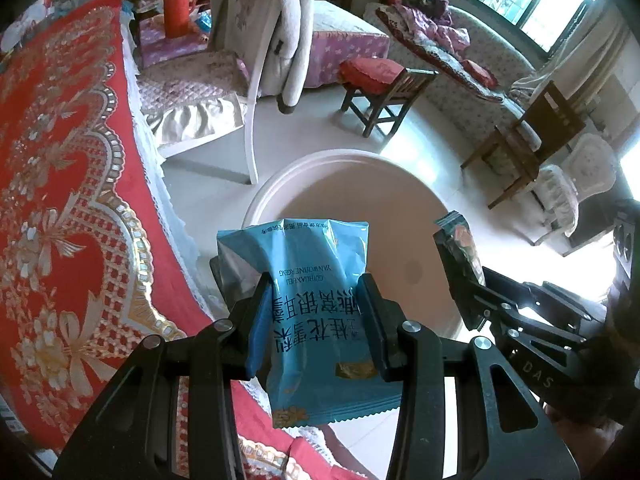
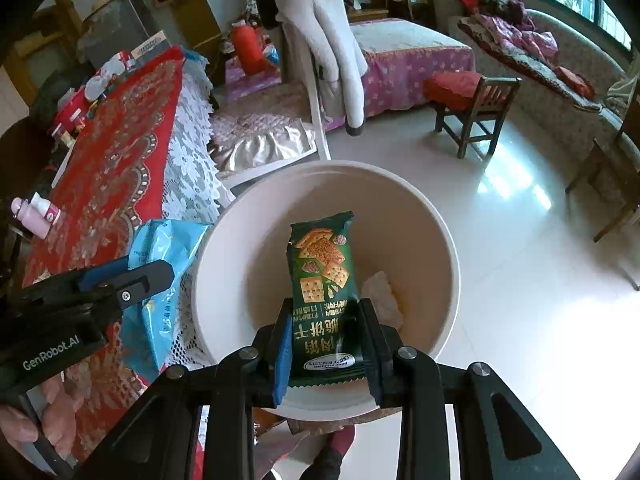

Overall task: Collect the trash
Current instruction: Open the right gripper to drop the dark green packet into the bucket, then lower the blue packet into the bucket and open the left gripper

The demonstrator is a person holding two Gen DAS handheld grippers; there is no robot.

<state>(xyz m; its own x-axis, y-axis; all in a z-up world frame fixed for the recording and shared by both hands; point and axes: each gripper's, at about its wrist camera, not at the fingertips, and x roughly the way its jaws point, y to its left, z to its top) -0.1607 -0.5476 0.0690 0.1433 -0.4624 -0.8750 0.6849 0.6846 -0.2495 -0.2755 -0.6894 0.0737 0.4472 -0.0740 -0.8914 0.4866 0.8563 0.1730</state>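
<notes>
My left gripper (image 1: 316, 292) is shut on a light blue snack packet (image 1: 316, 280) and holds it over the near edge of a round cream bin (image 1: 280, 184) on the floor. My right gripper (image 2: 326, 320) is shut on a dark green biscuit packet (image 2: 322, 272) and holds it above the open cream bin (image 2: 240, 216). A white crumpled scrap (image 2: 380, 288) lies inside the bin. The left gripper (image 2: 132, 276) with the blue packet (image 2: 160, 312) shows at left in the right wrist view. The right gripper (image 1: 480, 300) with the green packet (image 1: 460, 244) shows at right in the left wrist view.
A table with a red and gold cloth (image 1: 60, 200) and white lace trim (image 2: 192, 140) stands left of the bin. Small bottles (image 2: 36, 212) sit on it. A white chair with a draped coat (image 2: 320, 40), a wooden stool (image 2: 472, 108), a bed and a sofa lie beyond.
</notes>
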